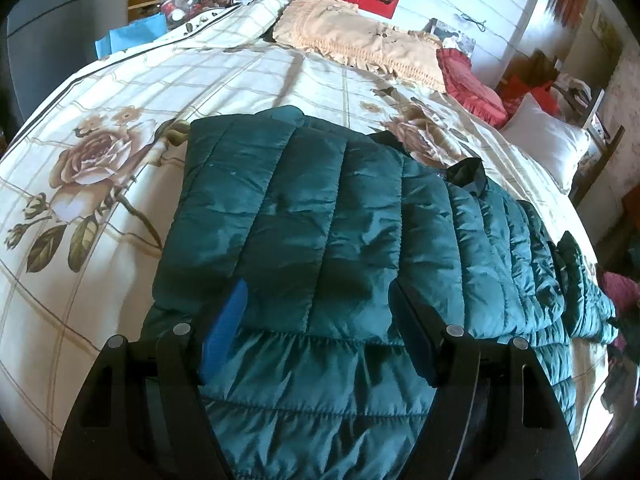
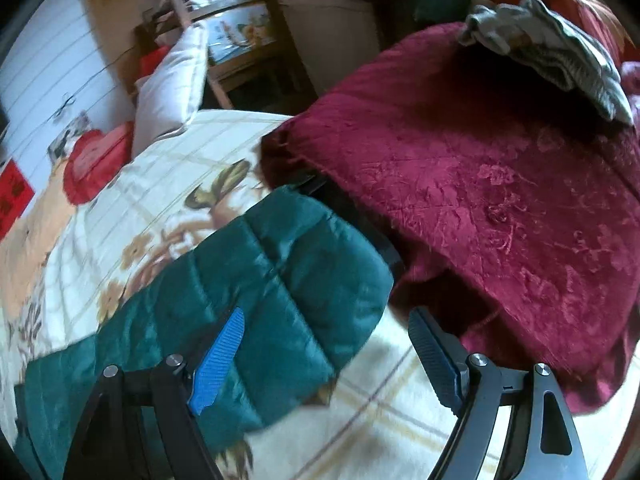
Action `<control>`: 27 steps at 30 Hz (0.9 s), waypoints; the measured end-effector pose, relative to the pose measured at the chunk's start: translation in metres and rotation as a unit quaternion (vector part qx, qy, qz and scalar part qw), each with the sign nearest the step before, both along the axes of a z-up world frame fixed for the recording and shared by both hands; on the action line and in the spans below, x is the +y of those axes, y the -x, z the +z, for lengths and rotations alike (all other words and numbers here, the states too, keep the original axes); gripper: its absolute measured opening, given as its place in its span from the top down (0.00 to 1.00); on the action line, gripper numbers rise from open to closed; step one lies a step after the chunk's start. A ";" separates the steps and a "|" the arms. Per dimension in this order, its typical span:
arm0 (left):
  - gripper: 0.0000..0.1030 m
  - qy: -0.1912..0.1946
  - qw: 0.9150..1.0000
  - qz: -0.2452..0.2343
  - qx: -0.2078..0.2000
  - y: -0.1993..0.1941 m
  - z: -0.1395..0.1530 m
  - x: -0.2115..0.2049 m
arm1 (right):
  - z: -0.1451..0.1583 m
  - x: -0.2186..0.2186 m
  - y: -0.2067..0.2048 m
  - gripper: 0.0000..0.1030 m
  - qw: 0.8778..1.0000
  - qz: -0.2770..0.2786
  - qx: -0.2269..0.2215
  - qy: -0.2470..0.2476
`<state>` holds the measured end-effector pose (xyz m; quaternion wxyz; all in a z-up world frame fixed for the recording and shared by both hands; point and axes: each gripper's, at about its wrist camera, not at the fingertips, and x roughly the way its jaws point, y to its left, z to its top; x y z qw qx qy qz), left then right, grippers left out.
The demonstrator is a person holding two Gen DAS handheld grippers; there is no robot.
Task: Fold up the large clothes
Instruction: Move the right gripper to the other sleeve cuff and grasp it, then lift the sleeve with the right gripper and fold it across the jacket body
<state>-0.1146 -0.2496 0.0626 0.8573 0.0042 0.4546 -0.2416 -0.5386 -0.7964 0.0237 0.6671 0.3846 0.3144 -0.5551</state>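
A dark teal quilted puffer jacket (image 1: pixel 304 216) lies on a floral bedspread (image 1: pixel 100 152), partly folded, with a layer laid over its body and the rest trailing to the right. My left gripper (image 1: pixel 316 300) is open, hovering over the jacket's near hem, jaws wide apart with fabric beneath them. In the right wrist view one end of the jacket (image 2: pixel 256 280) lies flat on the bedspread (image 2: pixel 380 420). My right gripper (image 2: pixel 326 320) is open and empty just above that end.
A dark red velvet blanket (image 2: pixel 500 200) with a grey garment (image 2: pixel 552 48) on top lies right of the jacket. A beige pillow (image 1: pixel 360 44), red cushion (image 1: pixel 472 80) and white pillow (image 1: pixel 548 140) sit near the headboard. A shelf (image 2: pixel 240 40) stands beside the bed.
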 end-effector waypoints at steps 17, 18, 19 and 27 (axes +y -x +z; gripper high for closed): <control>0.29 -0.010 1.000 -0.006 -0.017 0.011 0.003 0.003 | 0.068 0.022 -0.006 0.86 0.990 0.090 -0.050 0.093; 0.29 -0.010 1.000 -0.006 -0.017 0.012 0.003 0.003 | 0.080 0.029 -0.012 0.86 0.987 0.108 -0.056 0.103; 0.29 -0.011 1.000 -0.007 -0.018 0.012 0.003 0.002 | 0.088 0.035 -0.017 0.86 0.985 0.121 -0.061 0.110; 0.29 -0.011 1.000 -0.009 -0.023 0.017 0.005 0.007 | 0.141 0.097 -0.083 0.87 0.955 0.241 -0.102 0.142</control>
